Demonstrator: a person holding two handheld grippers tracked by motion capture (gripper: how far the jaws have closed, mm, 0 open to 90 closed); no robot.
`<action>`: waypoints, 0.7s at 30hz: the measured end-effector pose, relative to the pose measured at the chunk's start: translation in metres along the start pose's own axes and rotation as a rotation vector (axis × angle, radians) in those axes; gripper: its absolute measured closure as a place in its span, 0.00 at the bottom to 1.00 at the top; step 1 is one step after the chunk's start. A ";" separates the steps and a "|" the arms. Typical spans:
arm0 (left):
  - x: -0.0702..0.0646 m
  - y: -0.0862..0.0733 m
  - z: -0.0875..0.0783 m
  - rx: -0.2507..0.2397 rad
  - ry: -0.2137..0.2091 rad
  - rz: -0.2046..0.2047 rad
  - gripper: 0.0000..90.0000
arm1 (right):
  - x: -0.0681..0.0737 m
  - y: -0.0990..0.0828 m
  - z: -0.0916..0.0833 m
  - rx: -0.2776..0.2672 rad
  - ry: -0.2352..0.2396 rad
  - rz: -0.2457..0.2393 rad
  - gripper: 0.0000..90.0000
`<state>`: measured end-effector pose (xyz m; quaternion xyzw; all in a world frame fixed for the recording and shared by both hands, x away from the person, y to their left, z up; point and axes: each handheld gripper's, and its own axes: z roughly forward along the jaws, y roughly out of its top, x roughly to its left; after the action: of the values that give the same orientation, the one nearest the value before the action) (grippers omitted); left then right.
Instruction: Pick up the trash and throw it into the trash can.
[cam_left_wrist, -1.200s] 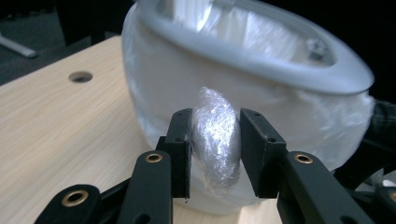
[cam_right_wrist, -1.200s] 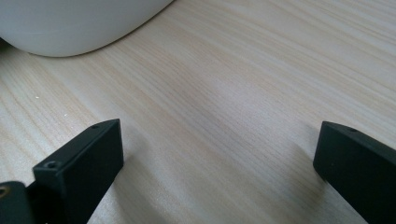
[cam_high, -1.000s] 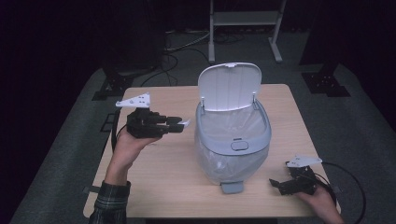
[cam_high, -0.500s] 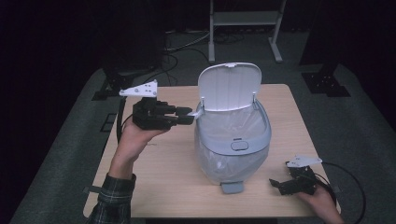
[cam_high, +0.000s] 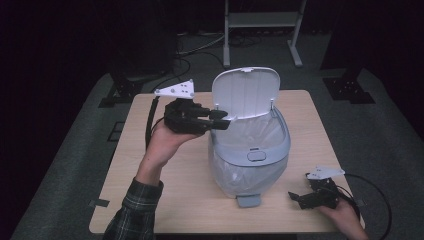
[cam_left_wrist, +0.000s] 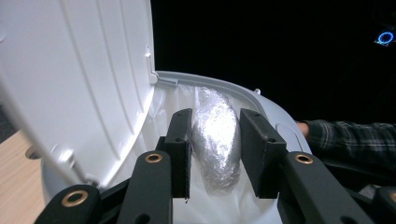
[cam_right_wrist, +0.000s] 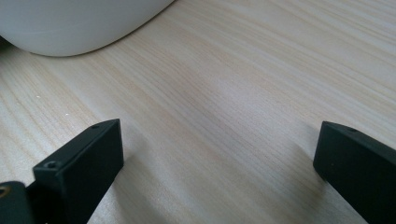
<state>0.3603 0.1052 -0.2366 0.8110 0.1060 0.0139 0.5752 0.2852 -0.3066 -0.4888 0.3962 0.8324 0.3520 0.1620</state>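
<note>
Gripping a crumpled foil lump (cam_left_wrist: 215, 140) between its two black pads, the left gripper (cam_high: 224, 120) hangs at the rim of the open bin (cam_high: 248, 160), jaws drawn in part way and pressed to the lump's sides. The right gripper (cam_high: 300, 197) rests low on the table (cam_high: 165, 200) near the front right corner, jaws spread wide with bare wood between them, holding nothing.

Taking things by size: the table is pale wood-grain laminate, matt and flat. On it stands the bin, a rounded grey-white plastic tub with a step pedal (cam_high: 248, 201) at its foot and a thin translucent liner (cam_left_wrist: 161, 105) draped over its rim. Its lid (cam_high: 245, 92), ribbed on the inside and smooth white, stands tipped up at the back, just beside the left gripper. Smallest is the foil lump, an elongated, wrinkled, shiny silver wad, held over the lined mouth.

The step in hand looks to be dropping rubbish into the bin. The next move probably calls for carrying the lump clear of the lid and well over the opening, then spreading the jaws so it falls into the liner.
</note>
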 end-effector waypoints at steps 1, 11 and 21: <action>0.000 0.002 0.003 0.003 0.001 0.006 0.72 | 0.000 0.000 0.000 0.001 0.000 -0.001 0.01; 0.005 0.015 0.038 0.033 -0.016 0.027 0.72 | 0.000 0.000 0.000 0.000 0.002 -0.003 0.01; 0.003 0.020 0.057 0.045 -0.014 0.044 0.68 | 0.000 0.000 0.000 0.001 0.004 -0.006 0.01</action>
<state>0.3745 0.0467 -0.2379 0.8260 0.0843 0.0184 0.5570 0.2851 -0.3064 -0.4887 0.3930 0.8341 0.3520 0.1612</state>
